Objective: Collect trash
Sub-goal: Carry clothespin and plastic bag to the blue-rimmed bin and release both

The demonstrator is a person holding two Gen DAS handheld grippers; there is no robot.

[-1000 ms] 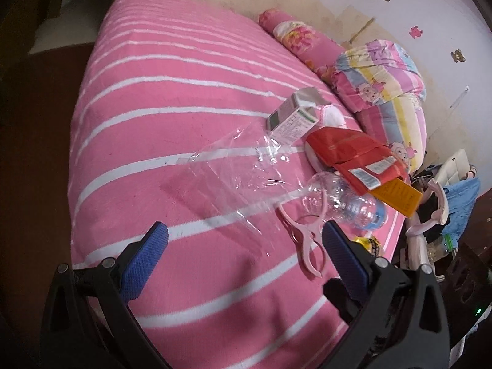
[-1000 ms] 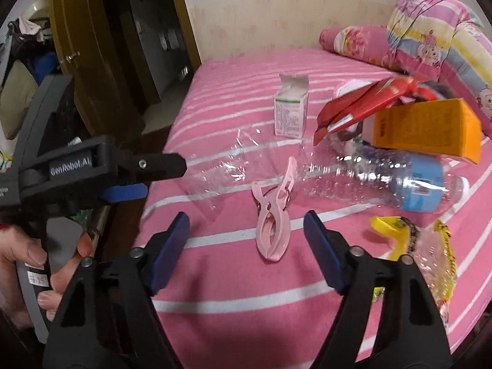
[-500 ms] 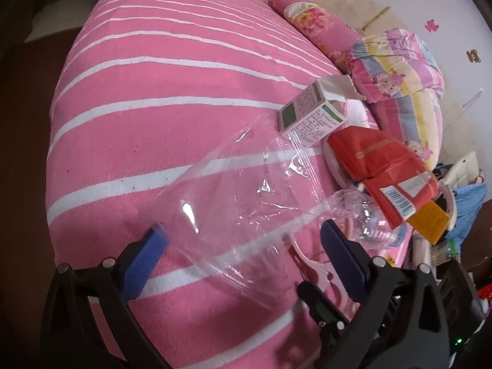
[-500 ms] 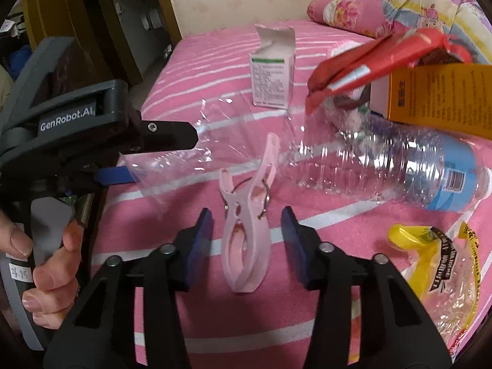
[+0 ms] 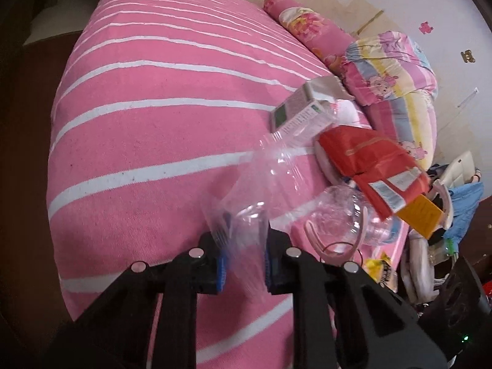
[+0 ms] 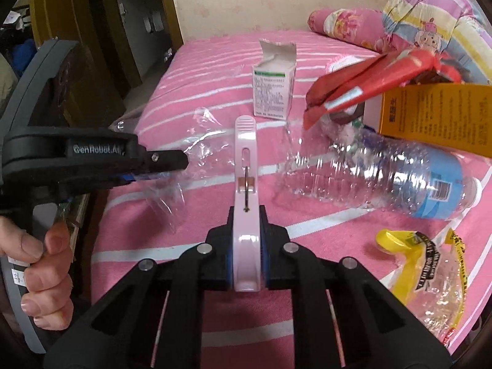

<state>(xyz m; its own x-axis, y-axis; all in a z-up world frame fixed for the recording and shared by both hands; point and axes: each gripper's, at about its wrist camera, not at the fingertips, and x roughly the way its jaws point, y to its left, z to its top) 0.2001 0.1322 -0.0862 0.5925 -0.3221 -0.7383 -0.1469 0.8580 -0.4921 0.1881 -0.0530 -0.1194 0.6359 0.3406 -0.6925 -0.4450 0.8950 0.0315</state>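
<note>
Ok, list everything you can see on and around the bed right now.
bed: 1, pink with white stripes, under everything
clear bag: 1, see-through, bed's near edge, its end between the left gripper's pads
clothes peg: 1, pale pink, clamped in the right gripper
bottle: 1, clear with blue label, lying on its side
small carton: 1, white and green, upright, top torn open
red packet: 1, propped over the bottle
orange box: 1, behind the bottle
yellow wrapper: 1, near right edge
pillows: 2, patterned, by the wall
left gripper: shut on bag
right gripper: shut on peg
hand: 1, holding the left gripper's handle
</note>
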